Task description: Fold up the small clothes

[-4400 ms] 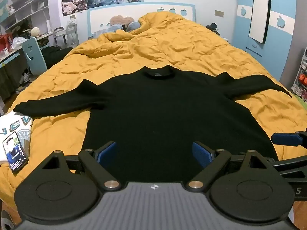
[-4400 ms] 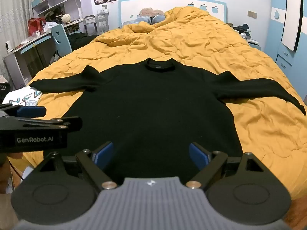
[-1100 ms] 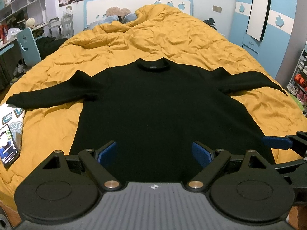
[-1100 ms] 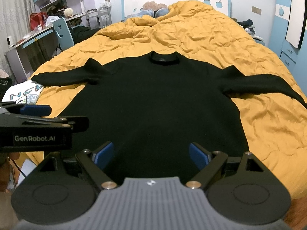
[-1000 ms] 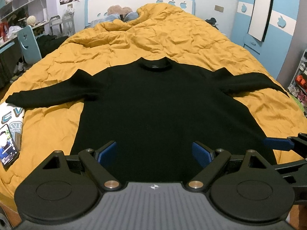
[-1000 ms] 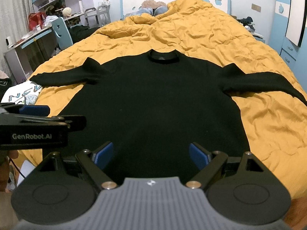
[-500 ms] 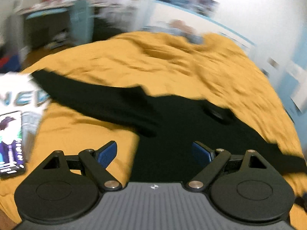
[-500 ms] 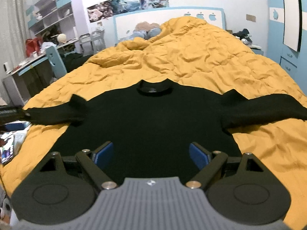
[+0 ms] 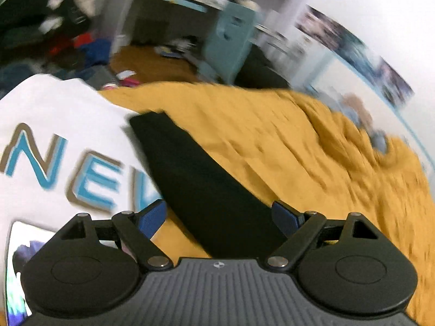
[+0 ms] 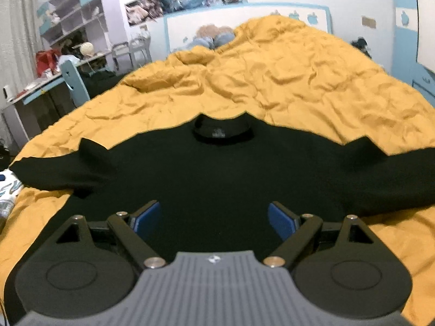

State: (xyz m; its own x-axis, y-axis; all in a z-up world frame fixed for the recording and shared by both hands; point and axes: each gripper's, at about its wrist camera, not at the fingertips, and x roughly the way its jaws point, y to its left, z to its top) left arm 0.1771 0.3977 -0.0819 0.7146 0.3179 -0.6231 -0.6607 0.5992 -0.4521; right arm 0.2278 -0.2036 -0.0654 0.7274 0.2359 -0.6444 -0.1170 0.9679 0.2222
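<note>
A black long-sleeved sweater (image 10: 231,174) lies flat, front up, on the orange bedcover (image 10: 272,81), sleeves spread left and right, collar (image 10: 221,133) at the far side. My right gripper (image 10: 214,220) is open and empty above the sweater's body. My left gripper (image 9: 218,217) is open and empty just above the sweater's left sleeve (image 9: 198,179), whose cuff end lies ahead to the left. The left wrist view is motion-blurred.
A folded white garment with blue letters (image 9: 62,141) lies left of the sleeve, with a phone (image 9: 16,266) on its near part. A desk, blue chair (image 9: 228,40) and cluttered floor stand beyond the bed's left edge. A headboard (image 10: 244,24) and shelves are at the back.
My left gripper has swung far left, from over the sweater's hem to over its left sleeve. My right gripper has moved forward and lower over the sweater's body. Both stay open.
</note>
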